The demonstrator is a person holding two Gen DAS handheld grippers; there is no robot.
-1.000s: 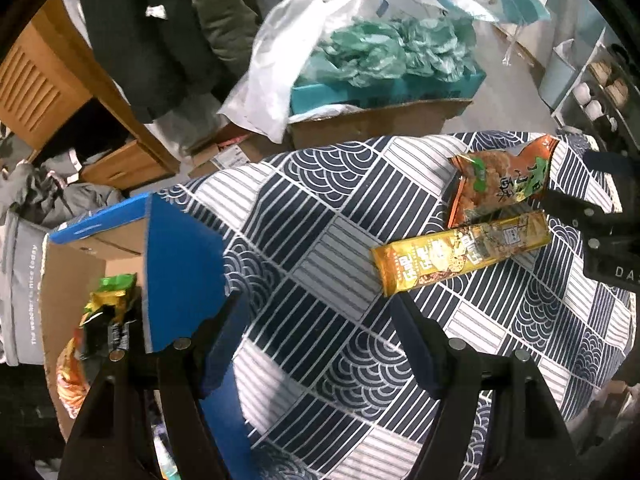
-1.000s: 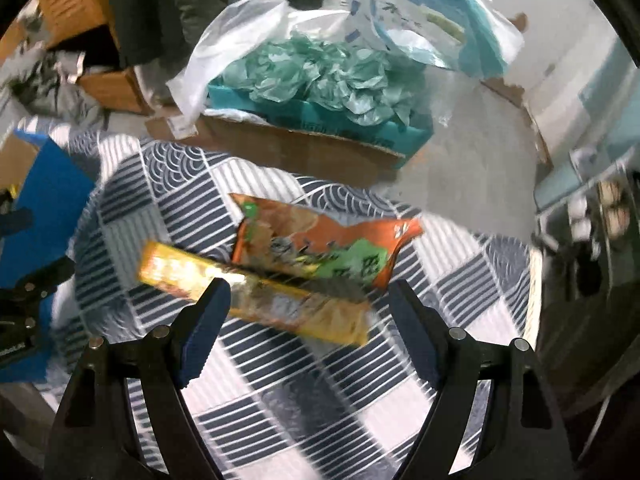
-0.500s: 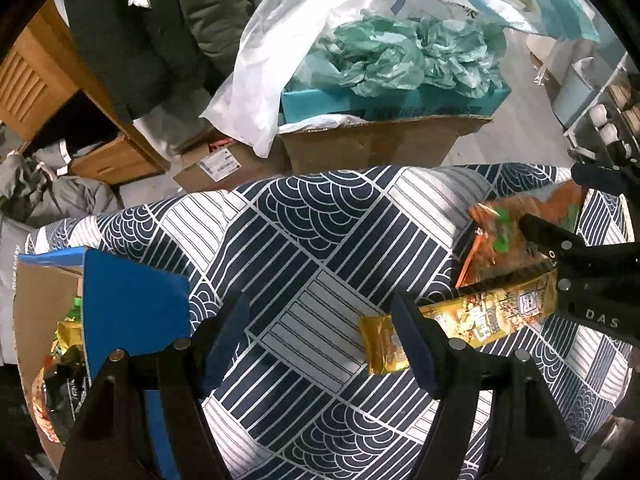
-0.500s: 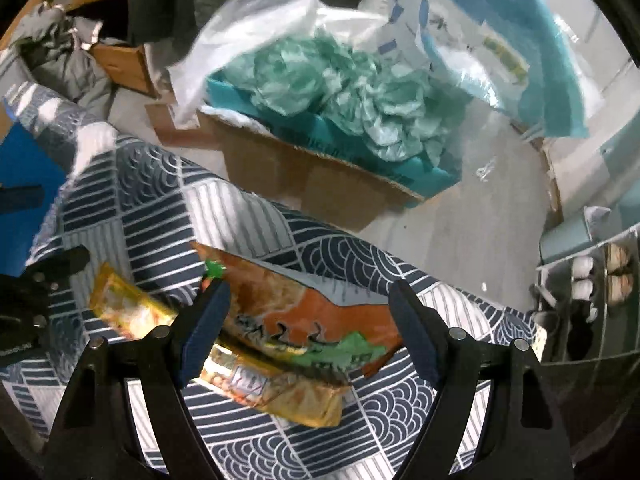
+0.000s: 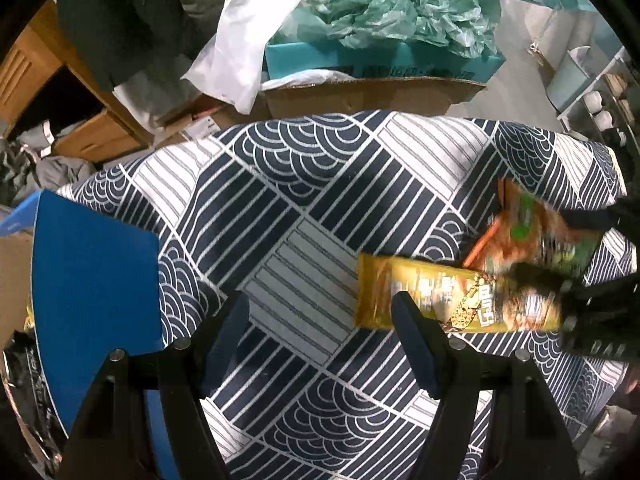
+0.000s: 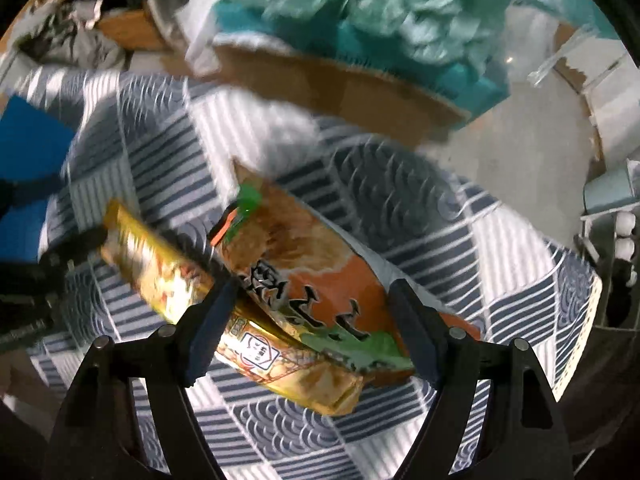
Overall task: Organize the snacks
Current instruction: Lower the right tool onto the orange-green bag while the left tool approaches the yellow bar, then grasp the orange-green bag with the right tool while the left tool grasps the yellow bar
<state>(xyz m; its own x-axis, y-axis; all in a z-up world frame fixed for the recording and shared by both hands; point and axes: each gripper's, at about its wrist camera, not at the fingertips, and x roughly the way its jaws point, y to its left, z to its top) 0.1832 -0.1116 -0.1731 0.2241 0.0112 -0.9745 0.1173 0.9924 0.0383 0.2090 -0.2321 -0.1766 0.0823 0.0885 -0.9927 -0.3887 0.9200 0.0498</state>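
Note:
A long yellow snack packet [image 5: 452, 298] lies on the patterned tablecloth [image 5: 304, 208], with an orange and green snack bag [image 5: 536, 236] just behind it. My left gripper [image 5: 320, 328] is open and empty, its right finger at the yellow packet's left end. My right gripper [image 6: 312, 312] is open, its jaws standing either side of the orange bag [image 6: 304, 268] and the yellow packet [image 6: 168, 268]. In the left wrist view the right gripper [image 5: 592, 264] reaches in over both snacks from the right.
A blue-flapped cardboard box [image 5: 92, 272] holding snacks stands at the left of the table. Beyond the far edge sits a cardboard box [image 5: 372, 92] with teal wrapping and a white plastic bag. Shelves [image 5: 600, 92] are at the right.
My right gripper has moved down and closer over the two snacks. My left gripper has swung right from the blue box toward the yellow packet. Both snacks stay on the cloth.

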